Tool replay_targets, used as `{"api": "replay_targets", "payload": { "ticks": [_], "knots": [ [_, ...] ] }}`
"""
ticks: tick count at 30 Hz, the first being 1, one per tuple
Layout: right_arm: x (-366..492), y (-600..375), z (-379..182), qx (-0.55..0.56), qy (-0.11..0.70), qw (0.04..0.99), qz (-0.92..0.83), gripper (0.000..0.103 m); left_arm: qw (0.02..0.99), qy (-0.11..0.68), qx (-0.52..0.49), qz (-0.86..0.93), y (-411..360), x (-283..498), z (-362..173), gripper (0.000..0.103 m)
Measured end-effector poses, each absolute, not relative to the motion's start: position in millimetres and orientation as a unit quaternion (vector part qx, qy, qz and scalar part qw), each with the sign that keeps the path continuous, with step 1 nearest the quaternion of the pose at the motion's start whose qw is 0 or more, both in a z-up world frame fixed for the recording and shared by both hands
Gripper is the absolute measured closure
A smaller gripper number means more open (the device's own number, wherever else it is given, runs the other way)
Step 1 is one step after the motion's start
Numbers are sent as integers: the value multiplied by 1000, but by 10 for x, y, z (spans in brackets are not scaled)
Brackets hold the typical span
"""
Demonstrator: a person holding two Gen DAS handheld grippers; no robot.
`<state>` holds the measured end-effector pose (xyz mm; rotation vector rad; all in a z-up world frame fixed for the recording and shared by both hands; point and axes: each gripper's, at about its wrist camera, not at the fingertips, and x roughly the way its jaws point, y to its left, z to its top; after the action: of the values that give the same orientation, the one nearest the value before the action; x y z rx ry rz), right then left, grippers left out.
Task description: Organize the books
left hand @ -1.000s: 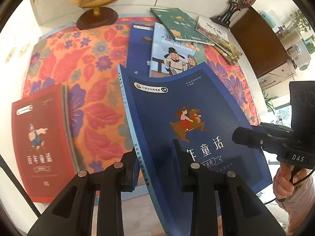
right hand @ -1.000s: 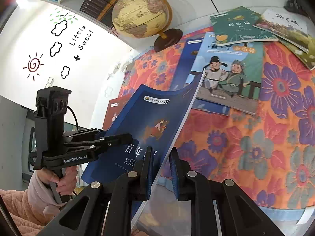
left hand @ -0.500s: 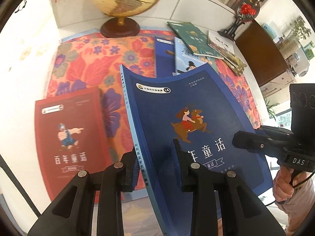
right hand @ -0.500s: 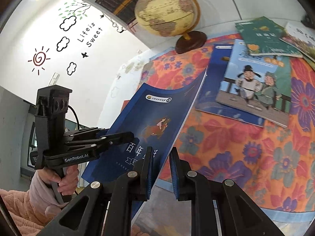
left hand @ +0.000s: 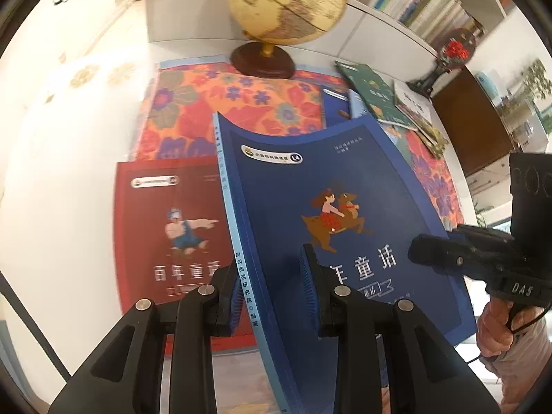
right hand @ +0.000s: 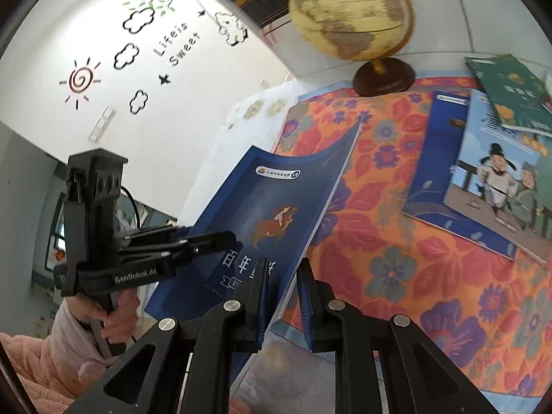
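The blue book [left hand: 331, 207] is viewed closely from above its spine in the left wrist view, downward. From the right wrist, its opposite edge is seen; the globe [right hand: 352, 13], at the top of both frames, is shared.

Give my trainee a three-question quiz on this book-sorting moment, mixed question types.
1. True or false: the blue paperback with the deer rider lies flat on the floral orange cloth.
2. Which grippers clamp it? A) left gripper only B) right gripper only C) both
3. Fill in: the red paperback with the pointing figure lies to the ___ of the blue one in the left wrist view.

Key: 1 false, it is held up and bowed; 2 C; 3 left.
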<state>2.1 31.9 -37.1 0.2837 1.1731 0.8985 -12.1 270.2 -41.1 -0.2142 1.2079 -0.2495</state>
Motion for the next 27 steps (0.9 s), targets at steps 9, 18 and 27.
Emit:
{"api": "replay_targets", "payload": {
  "ticks": [9, 18, 27],
  "knots": [
    [35, 784, -426, 106, 540, 719, 425, 86, 814, 564, -108, -93, 3104, -142, -462, 77],
    [84, 1211, -504, 98, 547, 710, 432, 86, 811, 566, -127, -71, 3473, -138, -618, 77],
    [132, 1466, -691, 99, 567, 697, 427, 86, 800, 577, -150, -65, 3724, -116, -844, 77]
  ]
}}
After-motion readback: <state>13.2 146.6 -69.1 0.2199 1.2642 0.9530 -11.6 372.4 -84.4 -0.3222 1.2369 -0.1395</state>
